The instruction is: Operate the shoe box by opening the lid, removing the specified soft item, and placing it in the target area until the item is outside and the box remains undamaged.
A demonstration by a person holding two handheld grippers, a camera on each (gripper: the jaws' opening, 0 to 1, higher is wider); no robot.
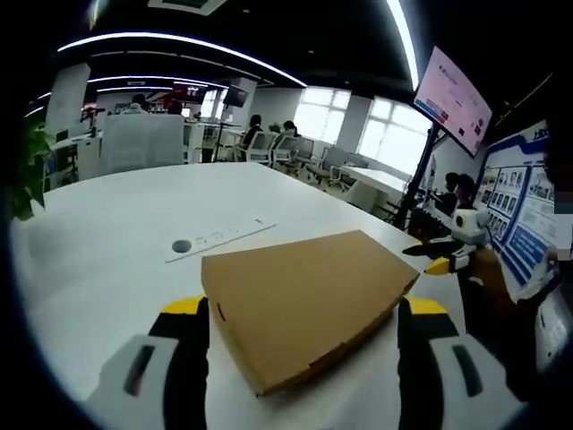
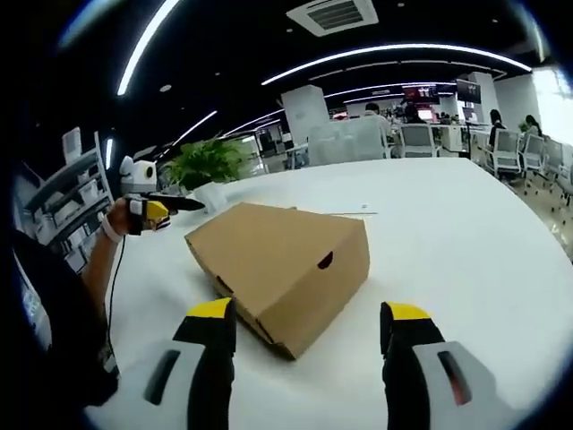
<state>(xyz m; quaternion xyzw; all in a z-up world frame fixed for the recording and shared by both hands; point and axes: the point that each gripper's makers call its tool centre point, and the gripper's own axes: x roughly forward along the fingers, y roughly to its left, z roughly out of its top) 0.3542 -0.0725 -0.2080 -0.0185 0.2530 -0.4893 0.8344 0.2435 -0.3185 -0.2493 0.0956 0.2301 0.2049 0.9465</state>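
A brown cardboard shoe box [image 1: 304, 300] lies on the white table [image 1: 98, 242] with its lid closed. Its near corner reaches between the yellow-tipped jaws of my left gripper [image 1: 304, 309], which stands open and holds nothing. My right gripper [image 2: 309, 315] faces another side of the shoe box [image 2: 282, 255], where a small oval finger hole shows; it is open and empty too, a little short of the box. Each gripper appears in the other's view in a person's hand: the right gripper [image 1: 443, 255] beyond the box, the left gripper [image 2: 157, 209] off to the side.
A flat white strip with a grey round button [image 1: 218, 237] lies on the table behind the box. A potted plant [image 2: 208, 161] stands near the table edge. Office chairs and desks [image 1: 295, 148] stand far behind. The person's arm [image 2: 63, 313] is close by.
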